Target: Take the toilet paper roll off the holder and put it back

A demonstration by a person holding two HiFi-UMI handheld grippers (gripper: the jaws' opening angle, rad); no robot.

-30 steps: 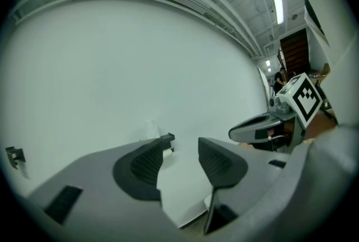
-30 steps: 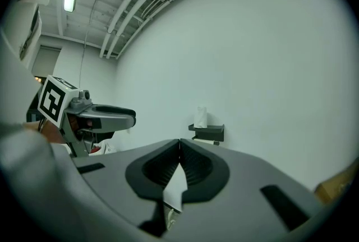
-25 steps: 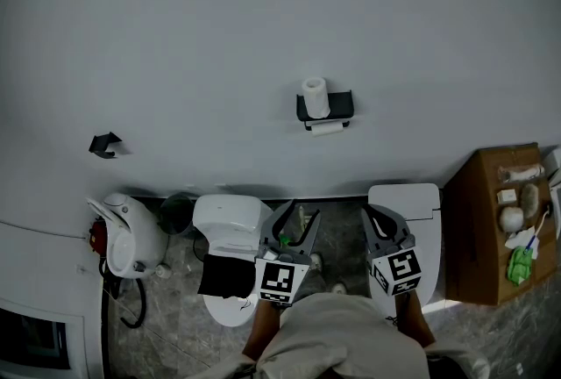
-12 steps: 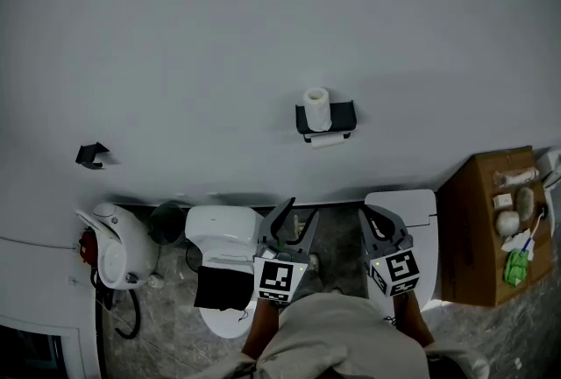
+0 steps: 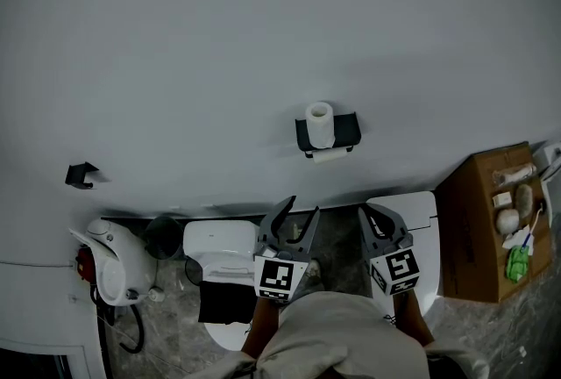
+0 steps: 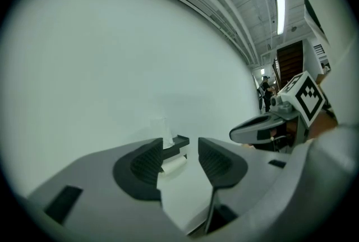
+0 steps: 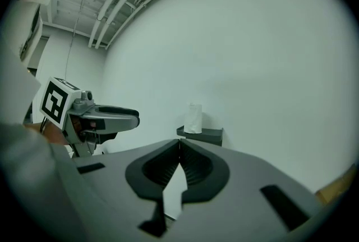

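Note:
A white toilet paper roll (image 5: 319,123) stands upright on top of a black wall holder (image 5: 347,132); a second roll (image 5: 327,154) hangs beneath it. Both grippers are held low, well short of the wall. My left gripper (image 5: 294,216) has its jaws apart with nothing between them. My right gripper (image 5: 374,217) is shut and empty. In the left gripper view the roll (image 6: 166,132) and holder (image 6: 181,140) show through the gap of the left gripper (image 6: 180,149). In the right gripper view the roll (image 7: 193,118) and holder (image 7: 205,134) lie just above the closed right gripper (image 7: 179,143).
Below the holder stand a white toilet (image 5: 223,246) and a white lidded unit (image 5: 417,215). A brown cabinet (image 5: 478,232) with small items is at the right. A white appliance (image 5: 110,260) and a black wall hook (image 5: 81,175) are at the left.
The holder and roll have slid lower in the head view and the hook has drifted left. Both grippers keep their places and jaw positions.

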